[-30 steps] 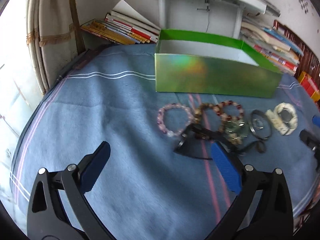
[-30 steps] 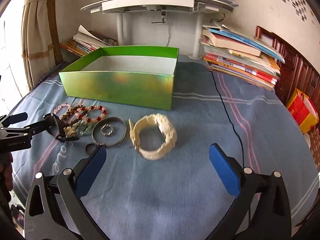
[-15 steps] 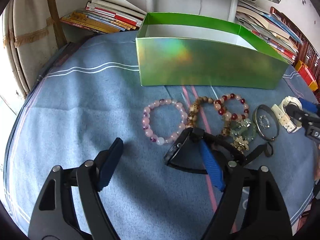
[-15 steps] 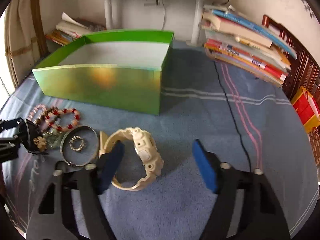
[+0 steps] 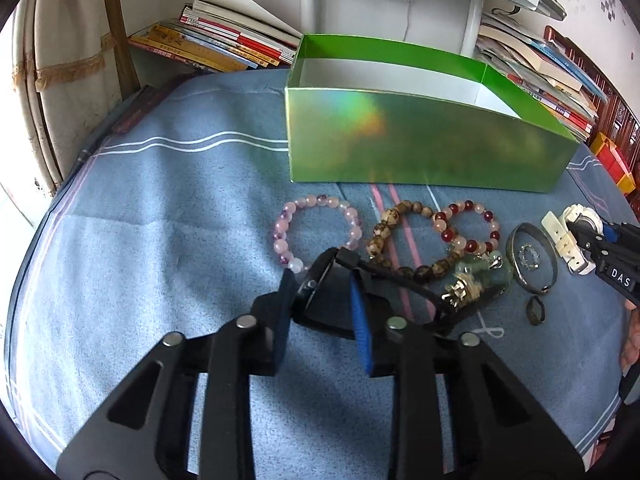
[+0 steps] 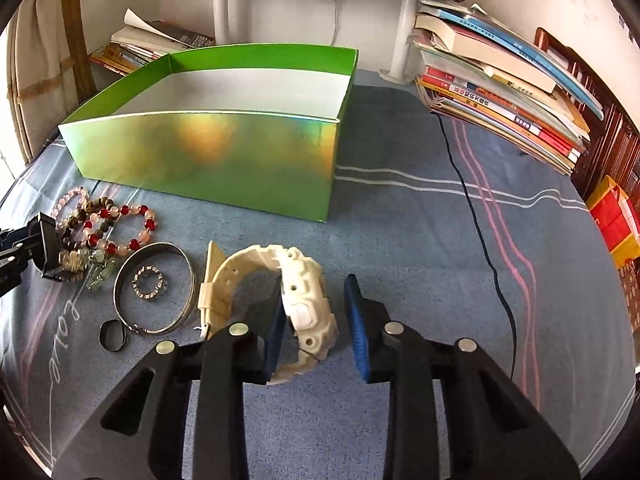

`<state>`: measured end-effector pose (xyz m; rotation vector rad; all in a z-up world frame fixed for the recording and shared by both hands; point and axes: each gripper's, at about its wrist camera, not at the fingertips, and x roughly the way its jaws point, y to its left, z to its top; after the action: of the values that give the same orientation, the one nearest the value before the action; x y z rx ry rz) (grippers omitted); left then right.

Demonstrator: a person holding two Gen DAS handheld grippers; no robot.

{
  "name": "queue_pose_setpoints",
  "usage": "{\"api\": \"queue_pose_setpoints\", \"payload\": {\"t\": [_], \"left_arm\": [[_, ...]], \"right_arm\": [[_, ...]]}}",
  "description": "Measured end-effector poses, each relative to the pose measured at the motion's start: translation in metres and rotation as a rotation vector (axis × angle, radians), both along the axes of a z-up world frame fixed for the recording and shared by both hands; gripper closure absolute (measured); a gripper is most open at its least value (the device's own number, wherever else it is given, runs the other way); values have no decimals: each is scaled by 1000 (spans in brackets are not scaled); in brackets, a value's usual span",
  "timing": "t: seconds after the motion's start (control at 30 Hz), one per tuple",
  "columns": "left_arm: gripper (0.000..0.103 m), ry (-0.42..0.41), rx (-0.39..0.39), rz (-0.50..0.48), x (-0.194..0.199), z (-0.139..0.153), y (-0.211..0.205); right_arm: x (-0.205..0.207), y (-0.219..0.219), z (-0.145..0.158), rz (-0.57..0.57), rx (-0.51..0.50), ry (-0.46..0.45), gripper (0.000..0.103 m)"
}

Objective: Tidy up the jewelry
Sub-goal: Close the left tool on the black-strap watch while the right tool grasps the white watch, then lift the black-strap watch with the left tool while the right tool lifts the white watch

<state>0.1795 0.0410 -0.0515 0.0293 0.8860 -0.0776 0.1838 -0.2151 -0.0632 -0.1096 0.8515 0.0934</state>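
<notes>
A green box [image 5: 420,148] [image 6: 208,160] stands open on the blue cloth. In front of it lie a pink bead bracelet [image 5: 316,232], a brown bead bracelet [image 5: 400,240], a red bead bracelet [image 5: 468,228], a metal bangle [image 6: 154,292] and a small ring [image 6: 149,283]. My left gripper [image 5: 322,316] has its jaws around the face of a black watch [image 5: 332,296], part closed. My right gripper [image 6: 314,320] has its jaws around the face of a cream watch [image 6: 272,296], the right pad still apart from it.
Book stacks lie at the back left [image 5: 216,48] and right [image 6: 500,84]. A black cable [image 6: 480,232] runs across the cloth on the right. A green charm [image 5: 484,276] and a dark ring [image 6: 113,334] lie near the bangle. White stand legs [image 6: 402,32] rise behind the box.
Both grippers moved forward and down onto the watches and their jaws narrowed. The left jaws now straddle the black watch, the right jaws the cream watch.
</notes>
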Motion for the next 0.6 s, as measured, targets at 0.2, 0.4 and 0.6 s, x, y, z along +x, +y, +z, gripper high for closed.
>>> {"api": "queue_pose_setpoints", "payload": {"t": [0.2, 0.4, 0.6], "left_arm": [[91, -19, -58, -24, -9, 4, 5], [95, -108, -108, -22, -31, 23, 6], [95, -156, -130, -53, -56, 40, -1]], "right_arm": [[-9, -3, 4, 6, 46, -30, 82], [-31, -5, 20, 19, 118, -109, 85], [-66, -6, 44, 18, 164, -203, 85]]}}
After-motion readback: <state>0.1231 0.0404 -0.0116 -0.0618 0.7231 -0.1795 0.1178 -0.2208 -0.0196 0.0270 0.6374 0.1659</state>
